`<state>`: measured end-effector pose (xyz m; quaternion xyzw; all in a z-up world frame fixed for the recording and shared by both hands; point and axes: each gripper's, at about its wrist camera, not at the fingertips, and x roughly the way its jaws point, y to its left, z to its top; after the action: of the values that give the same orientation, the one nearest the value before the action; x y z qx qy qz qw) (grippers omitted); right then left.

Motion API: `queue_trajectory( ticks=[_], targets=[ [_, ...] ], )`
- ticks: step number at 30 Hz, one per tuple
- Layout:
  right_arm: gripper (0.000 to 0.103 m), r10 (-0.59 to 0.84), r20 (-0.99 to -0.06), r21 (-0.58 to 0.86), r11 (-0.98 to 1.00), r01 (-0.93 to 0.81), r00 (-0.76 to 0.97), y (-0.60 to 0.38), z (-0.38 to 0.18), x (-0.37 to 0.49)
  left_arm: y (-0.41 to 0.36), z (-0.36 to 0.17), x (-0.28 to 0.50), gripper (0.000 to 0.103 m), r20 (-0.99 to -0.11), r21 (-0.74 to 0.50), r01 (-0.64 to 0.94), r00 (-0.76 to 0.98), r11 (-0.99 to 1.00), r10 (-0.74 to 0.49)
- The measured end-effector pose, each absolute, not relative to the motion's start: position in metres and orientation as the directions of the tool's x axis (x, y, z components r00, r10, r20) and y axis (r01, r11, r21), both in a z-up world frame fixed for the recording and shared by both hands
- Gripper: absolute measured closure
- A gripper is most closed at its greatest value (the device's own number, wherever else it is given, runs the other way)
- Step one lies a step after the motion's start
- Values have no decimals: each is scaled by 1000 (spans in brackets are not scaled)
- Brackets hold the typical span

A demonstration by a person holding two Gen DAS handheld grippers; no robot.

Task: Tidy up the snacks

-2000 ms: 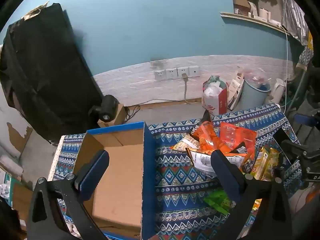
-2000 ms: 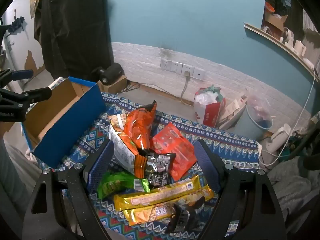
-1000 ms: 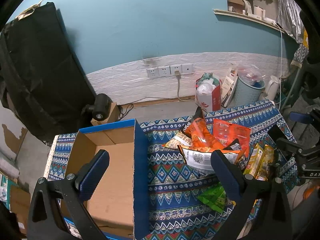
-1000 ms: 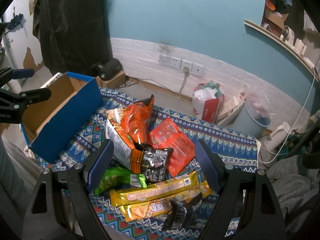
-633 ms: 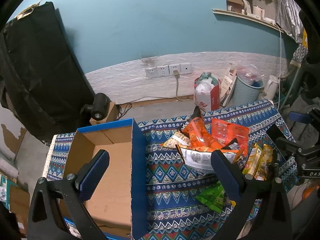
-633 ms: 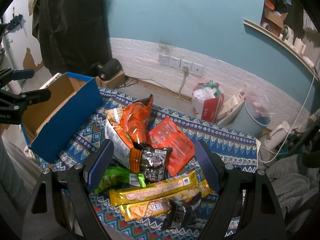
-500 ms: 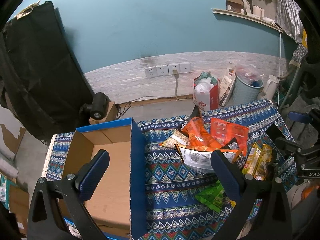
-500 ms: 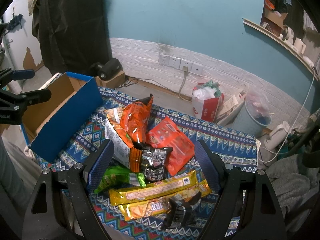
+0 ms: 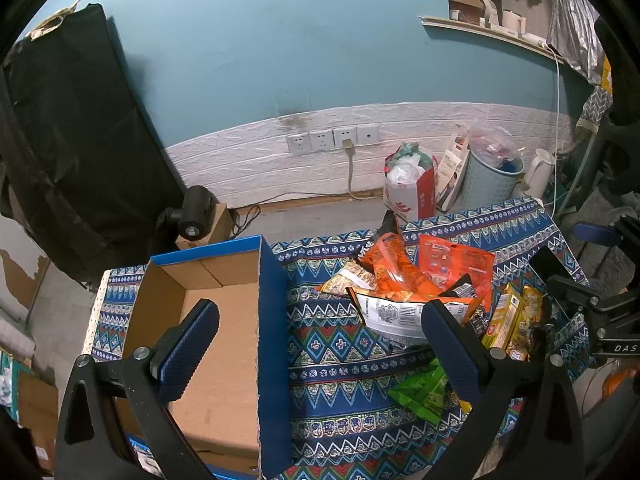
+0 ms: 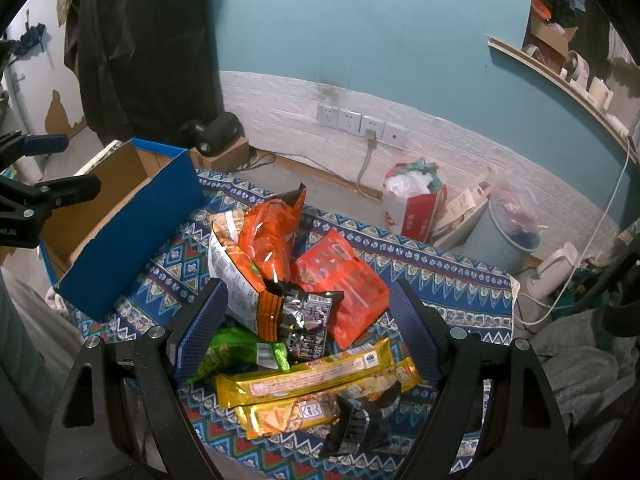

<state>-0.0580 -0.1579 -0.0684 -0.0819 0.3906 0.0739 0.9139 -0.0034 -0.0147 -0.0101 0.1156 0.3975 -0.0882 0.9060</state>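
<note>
Both tools gape empty; only the left view shows the box floor bare.

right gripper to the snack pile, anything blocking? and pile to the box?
Nothing visible blocks the right gripper: it is open above the snack pile. Between the pile and the cardboard box lies bare patterned cloth; only the box's blue side wall must be cleared.

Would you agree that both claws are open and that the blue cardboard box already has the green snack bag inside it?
Not quite: the blue cardboard box holds no snacks. The green snack bag lies on the patterned cloth, as the right wrist view shows. Both the left claw and right claw are open.
</note>
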Motion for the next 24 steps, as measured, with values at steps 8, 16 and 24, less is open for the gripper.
queue_trajectory(
  ticks=[8,16,24],
  targets=[
    [22,70,-727,-93,976,-199,683,-157,-68,-57,-18,-11,-7,1,-744,142,255,665,956,-67],
    [22,70,-730,-94,975,-202,679,-157,-69,-57,-18,-12,-5,1,-750,143,264,658,954,-69],
    [22,59,-739,-101,975,-197,671,-159,-72,-58,-20,-15,-2,1,-757,148,270,650,952,-67]
  ],
)
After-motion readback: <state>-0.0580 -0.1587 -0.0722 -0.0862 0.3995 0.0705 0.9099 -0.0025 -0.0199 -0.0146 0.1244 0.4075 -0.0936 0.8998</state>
